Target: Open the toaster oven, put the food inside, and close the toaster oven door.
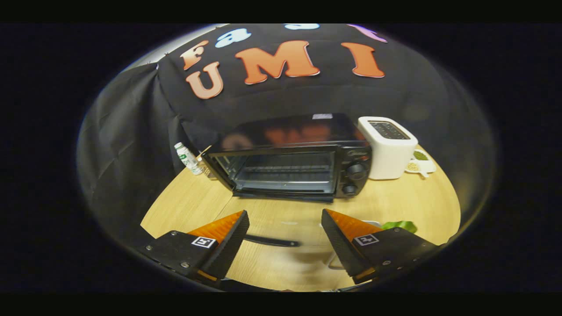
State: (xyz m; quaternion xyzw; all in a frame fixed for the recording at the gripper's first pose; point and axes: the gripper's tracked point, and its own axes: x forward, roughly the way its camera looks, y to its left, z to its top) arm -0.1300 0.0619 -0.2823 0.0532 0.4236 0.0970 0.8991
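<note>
Toaster oven [290, 160] (door dropped open) sits on the table [408, 197] beyond the empty, wide-open claw [284, 221].

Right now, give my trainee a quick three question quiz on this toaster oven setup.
1. True or false: the tongs are shut on the toaster oven's door handle.
2. Which stands right beside the toaster oven, on its knob side? A) white toaster B) kettle C) blender
3. Fill in: the small white bottle stands on the wooden table at the oven's ____ side, away from the knobs.

Key: 1 false, the tongs are open, short of the oven; 2 A, the white toaster; 3 far.
</note>
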